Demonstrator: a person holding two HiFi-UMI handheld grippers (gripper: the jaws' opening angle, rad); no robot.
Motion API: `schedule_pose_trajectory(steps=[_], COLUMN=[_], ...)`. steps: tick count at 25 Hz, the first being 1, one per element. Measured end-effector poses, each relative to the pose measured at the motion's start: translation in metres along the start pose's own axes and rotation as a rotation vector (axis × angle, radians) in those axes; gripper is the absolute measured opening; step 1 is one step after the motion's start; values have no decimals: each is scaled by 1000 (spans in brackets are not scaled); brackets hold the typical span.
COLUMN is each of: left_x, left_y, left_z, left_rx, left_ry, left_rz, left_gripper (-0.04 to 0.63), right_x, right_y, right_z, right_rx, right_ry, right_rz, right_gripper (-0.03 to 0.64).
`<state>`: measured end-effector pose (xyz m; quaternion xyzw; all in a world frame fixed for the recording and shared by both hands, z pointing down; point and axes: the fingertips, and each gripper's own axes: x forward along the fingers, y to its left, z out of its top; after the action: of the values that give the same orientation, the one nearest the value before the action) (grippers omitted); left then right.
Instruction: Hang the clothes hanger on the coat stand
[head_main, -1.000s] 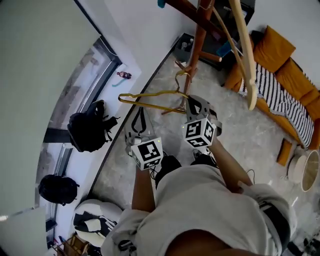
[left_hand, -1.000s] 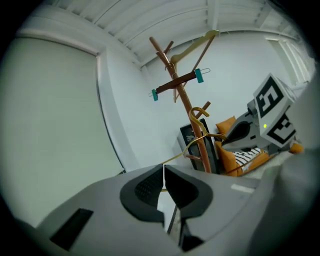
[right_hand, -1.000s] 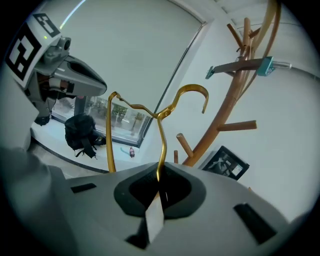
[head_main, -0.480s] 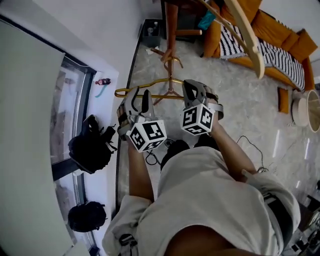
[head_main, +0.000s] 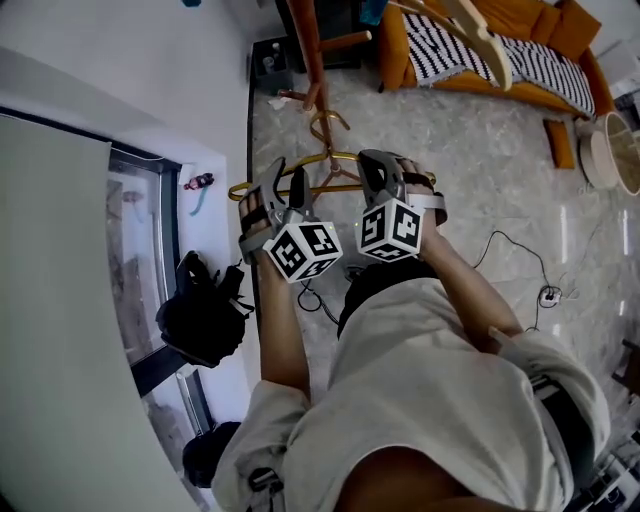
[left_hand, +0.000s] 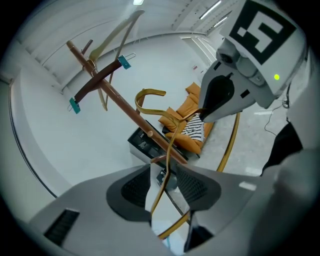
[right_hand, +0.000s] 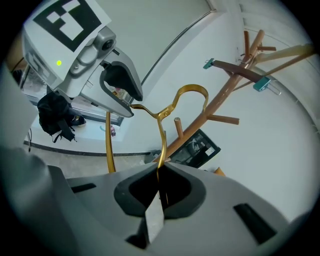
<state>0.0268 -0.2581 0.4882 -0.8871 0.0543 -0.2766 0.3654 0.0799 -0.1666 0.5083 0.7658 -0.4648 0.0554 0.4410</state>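
Observation:
A gold wire hanger hangs level in front of me, its hook toward the wooden coat stand. My right gripper is shut on the hanger's wire below the hook. My left gripper has just been opening. The wire runs between its open jaws without touching the pads. The stand leans across the left gripper view with a wooden hanger on it. Each gripper shows in the other's view: right gripper, left gripper.
An orange sofa with a striped blanket stands behind the stand. A black backpack lies by the window at left. A pale basket sits at right, and a cable with a plug lies on the marble floor.
The left gripper's jaws have opened off the hanger's wire and the gripper has rolled. The right gripper still holds the hanger. The view has swung, so the stand now sits further left.

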Motion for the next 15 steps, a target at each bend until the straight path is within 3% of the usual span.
schedule_pose_trajectory(steps=[2, 4, 5, 15], left_x=[2, 4, 6, 18], left_y=[-2, -4, -5, -3], left_z=[-3, -3, -3, -27], left_rx=[-2, 11, 22, 24], left_ry=[6, 20, 28, 46], left_rz=[-12, -22, -25, -36], left_gripper=[142, 56, 46, 43], right_x=[0, 1, 3, 23], right_y=[3, 5, 3, 19], right_z=[0, 0, 0, 5], right_rx=[-6, -4, -1, -12], right_ry=[3, 3, 4, 7], right_rz=[7, 18, 23, 37], right_gripper=[5, 5, 5, 5])
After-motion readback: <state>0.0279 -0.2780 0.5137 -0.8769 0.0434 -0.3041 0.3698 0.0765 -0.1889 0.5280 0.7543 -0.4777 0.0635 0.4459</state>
